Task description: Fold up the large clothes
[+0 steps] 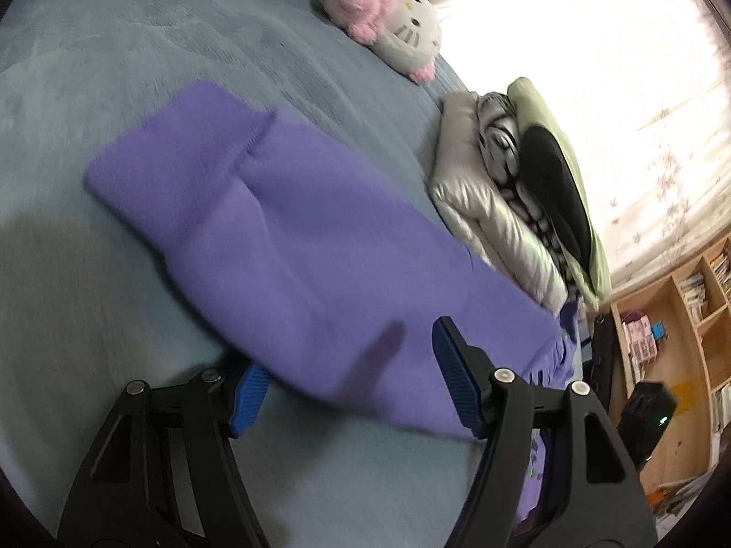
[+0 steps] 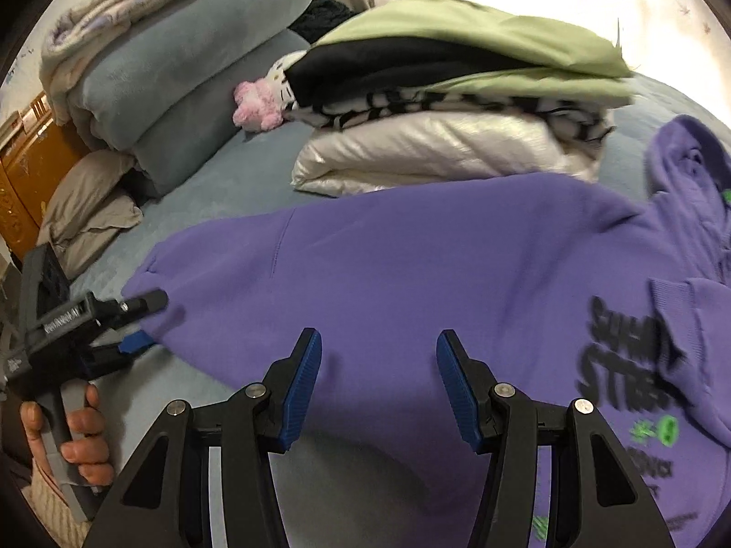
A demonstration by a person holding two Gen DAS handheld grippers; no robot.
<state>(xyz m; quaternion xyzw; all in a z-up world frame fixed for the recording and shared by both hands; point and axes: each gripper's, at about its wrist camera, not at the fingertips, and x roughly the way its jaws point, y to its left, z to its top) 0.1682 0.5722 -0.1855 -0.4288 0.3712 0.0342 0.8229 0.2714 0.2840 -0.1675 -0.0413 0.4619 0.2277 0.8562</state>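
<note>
A purple sweatshirt (image 2: 434, 265) with black and green print lies on the grey-blue bed (image 2: 228, 192). In the left wrist view its folded part (image 1: 283, 246) with a ribbed cuff stretches away from me. My left gripper (image 1: 347, 379) is open, its jaws on either side of the garment's near edge, one finger (image 1: 249, 392) partly under the cloth. It shows in the right wrist view (image 2: 137, 324) at the sweatshirt's left end, held by a hand. My right gripper (image 2: 379, 374) is open and empty just above the sweatshirt's near edge.
A stack of folded clothes (image 2: 457, 105) (white, black-and-white, black, green) lies behind the sweatshirt, also visible in the left wrist view (image 1: 516, 192). A pink-and-white plush toy (image 1: 388, 23) and folded grey blankets (image 2: 173, 73) lie at the head. A wooden bookshelf (image 1: 676, 333) stands beyond the bed.
</note>
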